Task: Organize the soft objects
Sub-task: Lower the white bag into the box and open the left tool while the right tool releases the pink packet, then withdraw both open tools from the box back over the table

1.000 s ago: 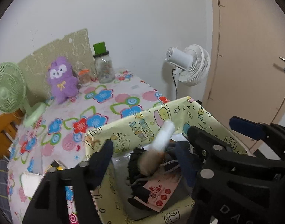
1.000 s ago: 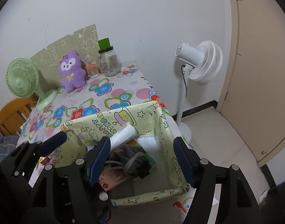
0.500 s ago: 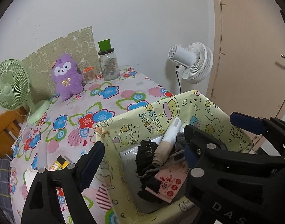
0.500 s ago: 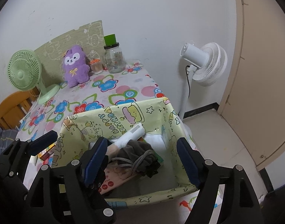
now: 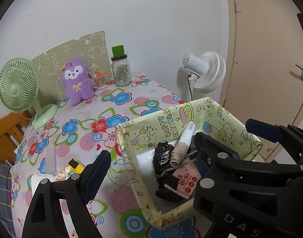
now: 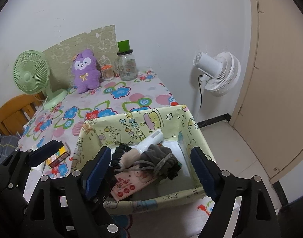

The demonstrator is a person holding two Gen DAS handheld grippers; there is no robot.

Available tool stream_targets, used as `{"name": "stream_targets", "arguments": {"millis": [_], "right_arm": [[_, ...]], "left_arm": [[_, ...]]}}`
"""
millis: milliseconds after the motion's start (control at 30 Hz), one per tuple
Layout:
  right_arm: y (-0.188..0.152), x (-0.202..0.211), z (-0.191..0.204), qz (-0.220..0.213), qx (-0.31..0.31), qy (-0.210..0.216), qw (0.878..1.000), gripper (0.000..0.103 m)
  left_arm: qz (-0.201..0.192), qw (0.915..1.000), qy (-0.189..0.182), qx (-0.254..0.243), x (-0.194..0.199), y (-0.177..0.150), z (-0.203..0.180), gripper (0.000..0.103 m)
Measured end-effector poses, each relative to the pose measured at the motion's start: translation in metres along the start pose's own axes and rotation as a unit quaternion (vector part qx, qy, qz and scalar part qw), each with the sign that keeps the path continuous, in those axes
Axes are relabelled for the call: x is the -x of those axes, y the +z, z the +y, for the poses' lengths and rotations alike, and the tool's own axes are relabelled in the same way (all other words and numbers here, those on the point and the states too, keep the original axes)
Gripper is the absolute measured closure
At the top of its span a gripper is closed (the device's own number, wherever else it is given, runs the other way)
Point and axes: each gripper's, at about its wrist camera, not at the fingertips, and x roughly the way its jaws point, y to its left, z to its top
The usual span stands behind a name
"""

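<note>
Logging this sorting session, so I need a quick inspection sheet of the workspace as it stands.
Surface: table under a flowered cloth.
Job's things: yellow box holds a grey cloth bundle, a rolled white and beige piece, black lace.
Clutter: purple plush, glass jar, green fan, small packet.
Grippers: left gripper open, empty; right gripper opening, empty.
Cables: white fan's cord.
Surroundings: door, wooden chair.
</note>
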Motion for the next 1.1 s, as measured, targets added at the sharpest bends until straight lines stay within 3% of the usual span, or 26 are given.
{"name": "stream_targets", "arguments": {"millis": [400, 1100], "right_arm": [[-0.005, 0.026, 0.024, -0.021, 0.009, -0.007, 1.000, 0.012], [-0.013, 0.077, 0.061, -0.062, 0.045, -0.008, 0.997, 0.011]], "left_arm": [[-0.018, 0.9998, 0.008, 0.008, 0.029, -0.010, 0.017, 0.012], [-0.048, 0.9985, 0.022, 0.013, 0.081, -0.025, 0.040, 0.009]]}}
